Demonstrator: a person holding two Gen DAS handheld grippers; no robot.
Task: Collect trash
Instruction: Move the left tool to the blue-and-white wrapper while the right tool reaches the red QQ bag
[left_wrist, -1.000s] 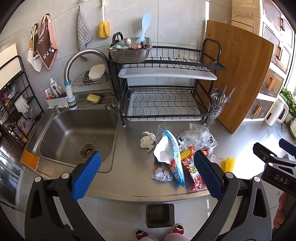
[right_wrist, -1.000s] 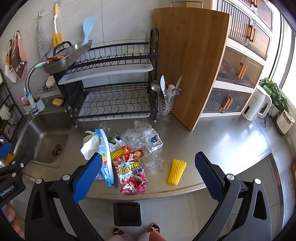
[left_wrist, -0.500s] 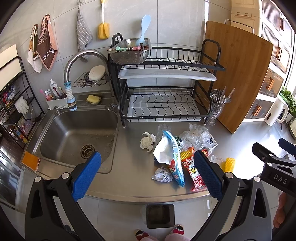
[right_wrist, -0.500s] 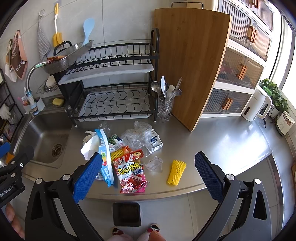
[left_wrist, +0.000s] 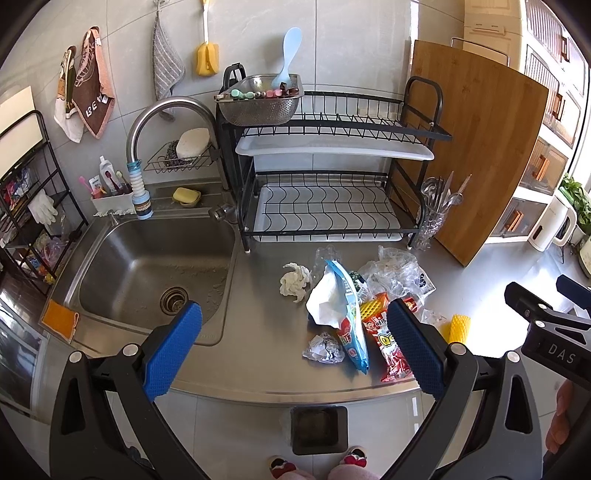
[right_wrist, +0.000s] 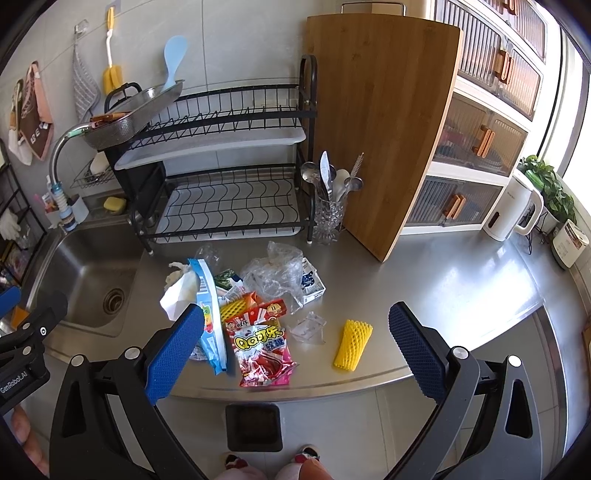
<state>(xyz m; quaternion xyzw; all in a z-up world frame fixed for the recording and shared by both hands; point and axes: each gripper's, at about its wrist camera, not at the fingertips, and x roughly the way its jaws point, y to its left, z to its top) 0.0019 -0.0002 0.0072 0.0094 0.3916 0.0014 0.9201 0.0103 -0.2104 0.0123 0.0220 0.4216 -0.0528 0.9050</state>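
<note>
Left gripper (left_wrist: 293, 350) w/ fingers spread wide, nothing held, above table (left_wrist: 258, 354) front edge; right gripper (right_wrist: 295, 352) likewise wide open, empty. Trash heaped mid-table, in front of dish rack (right_wrist: 229, 177): red snack bag (right_wrist: 264, 350) touching blue wrapper (right_wrist: 212, 321); crumpled tissue (left_wrist: 294, 282) & foil ball (left_wrist: 323, 349) just beside; clear plastic bag (right_wrist: 275, 273) behind; yellow foam net (right_wrist: 352, 343) apart to right. Black bin (right_wrist: 253, 426) on floor below edge; sink (left_wrist: 147, 273) at left.

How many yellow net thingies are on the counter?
2. One yellow foam net lies alone near the counter's front edge. The other yellow foam net is tucked in the wrapper pile. More may hide underneath.
</note>
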